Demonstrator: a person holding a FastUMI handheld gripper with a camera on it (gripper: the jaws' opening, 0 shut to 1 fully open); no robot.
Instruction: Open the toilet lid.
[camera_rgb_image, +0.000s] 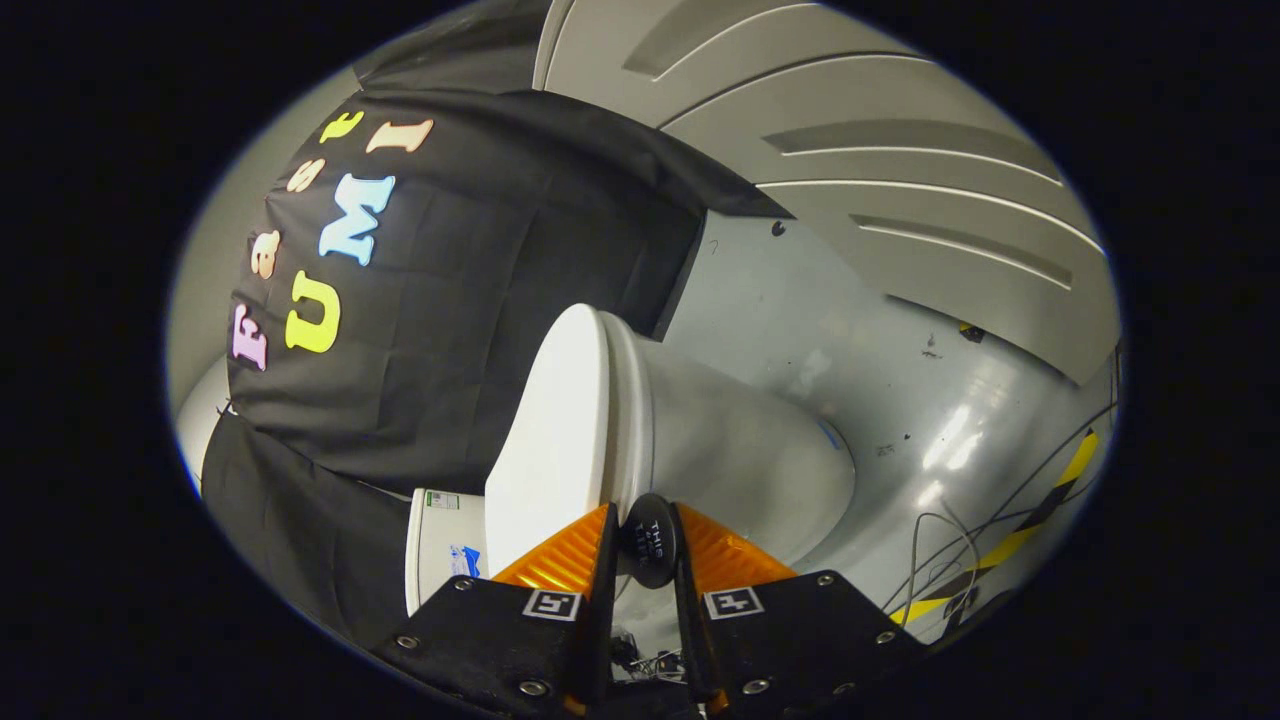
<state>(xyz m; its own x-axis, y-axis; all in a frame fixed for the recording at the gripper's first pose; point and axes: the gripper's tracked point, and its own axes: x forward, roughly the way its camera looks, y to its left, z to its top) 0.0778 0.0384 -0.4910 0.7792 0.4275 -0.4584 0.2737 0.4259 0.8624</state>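
Gripper (648, 545) fingers pinch a dark round knob (651, 540) at the edge of the toilet (740, 450) lid (555, 430); cables (950, 560) lie on the floor beside the toilet.

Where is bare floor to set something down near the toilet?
Bare grey floor lies beyond the toilet, toward the panelled wall. Cables and striped tape crowd one side. The gripper is shut on the lid's black knob.
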